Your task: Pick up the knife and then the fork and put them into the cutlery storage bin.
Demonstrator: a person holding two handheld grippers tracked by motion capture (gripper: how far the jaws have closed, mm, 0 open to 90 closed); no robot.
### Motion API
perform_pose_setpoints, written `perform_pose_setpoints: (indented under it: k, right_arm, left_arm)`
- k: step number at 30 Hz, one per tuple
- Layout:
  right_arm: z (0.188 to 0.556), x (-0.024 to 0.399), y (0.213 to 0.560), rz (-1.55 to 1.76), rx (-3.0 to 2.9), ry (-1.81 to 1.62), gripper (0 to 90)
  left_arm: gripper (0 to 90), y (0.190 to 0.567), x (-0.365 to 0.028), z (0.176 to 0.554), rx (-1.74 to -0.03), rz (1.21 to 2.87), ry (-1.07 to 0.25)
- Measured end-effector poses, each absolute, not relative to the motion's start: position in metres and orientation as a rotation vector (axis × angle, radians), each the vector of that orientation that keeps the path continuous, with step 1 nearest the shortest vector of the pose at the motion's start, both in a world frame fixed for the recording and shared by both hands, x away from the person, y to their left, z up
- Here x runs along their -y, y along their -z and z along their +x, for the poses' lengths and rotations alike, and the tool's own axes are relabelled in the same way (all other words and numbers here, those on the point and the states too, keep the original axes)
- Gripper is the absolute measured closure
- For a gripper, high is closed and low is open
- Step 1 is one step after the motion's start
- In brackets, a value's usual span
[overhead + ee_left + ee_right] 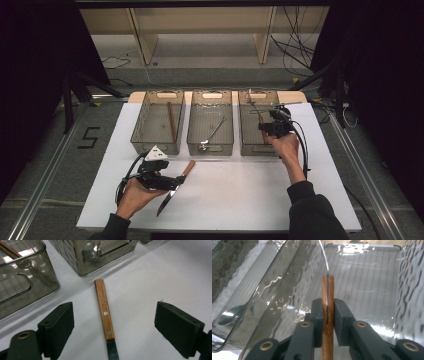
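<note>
A wide white table (240, 200) carries three smoky, translucent plastic bins in a row, each rectangular with rippled walls and a cut-out handle: the left bin (142, 132), the middle bin (192, 135) and the right bin (245, 135). In the left bin lies a long brown stick (171, 121); the middle one holds a shiny metal spoon (214, 132), its bowl gleaming through the ribbed wall in the right gripper view. Over the right bin, the right gripper (328, 312) has its black jaws narrow, the pads on either side of a smooth rounded wooden handle (328, 340) with a thin metal edge running up from it; whether the pads press on the wood I cannot tell. Down at the near left, the left gripper (113, 322) stands wide, its blocky matte pads well apart on both sides of the knife (104, 312), touching nothing. That knife lies flat on the table just before the bins: straight oak-toned handle, two bright rivets, dark steel blade.
</note>
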State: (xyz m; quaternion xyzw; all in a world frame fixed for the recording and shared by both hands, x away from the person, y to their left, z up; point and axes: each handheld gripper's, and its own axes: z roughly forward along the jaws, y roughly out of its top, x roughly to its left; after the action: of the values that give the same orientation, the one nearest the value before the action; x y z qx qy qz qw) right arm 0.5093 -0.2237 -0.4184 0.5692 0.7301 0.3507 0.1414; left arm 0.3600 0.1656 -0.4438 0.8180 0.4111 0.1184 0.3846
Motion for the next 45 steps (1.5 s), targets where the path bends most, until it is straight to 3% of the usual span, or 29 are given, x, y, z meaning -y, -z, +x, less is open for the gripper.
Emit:
perform_pose_setpoints:
  k: [2,14,21,30,45]
  right_arm:
    - [0.510,0.223,0.418,1.650,-2.113,-1.034,66.4]
    - [0.488,0.218,0.399,1.508,-2.137,-1.130,52.7]
    - [0.463,0.215,0.390,1.389,-2.152,-1.205,40.3]
    - [0.418,0.210,0.387,1.234,-2.162,-1.308,35.0]
    - [0.368,0.216,0.413,1.154,-2.195,-1.353,34.0]
  left_arm:
    - [15.8,0.445,-0.165,0.360,-1.056,2.088,-0.295]
    - [16.5,0.454,-0.164,0.365,-1.107,2.157,-0.268]
    - [19.4,0.460,-0.160,0.366,-1.138,2.188,-0.238]
    - [23.9,0.463,-0.157,0.368,-1.150,2.210,-0.231]
    - [41.5,0.469,-0.151,0.368,-1.145,2.265,-0.252]
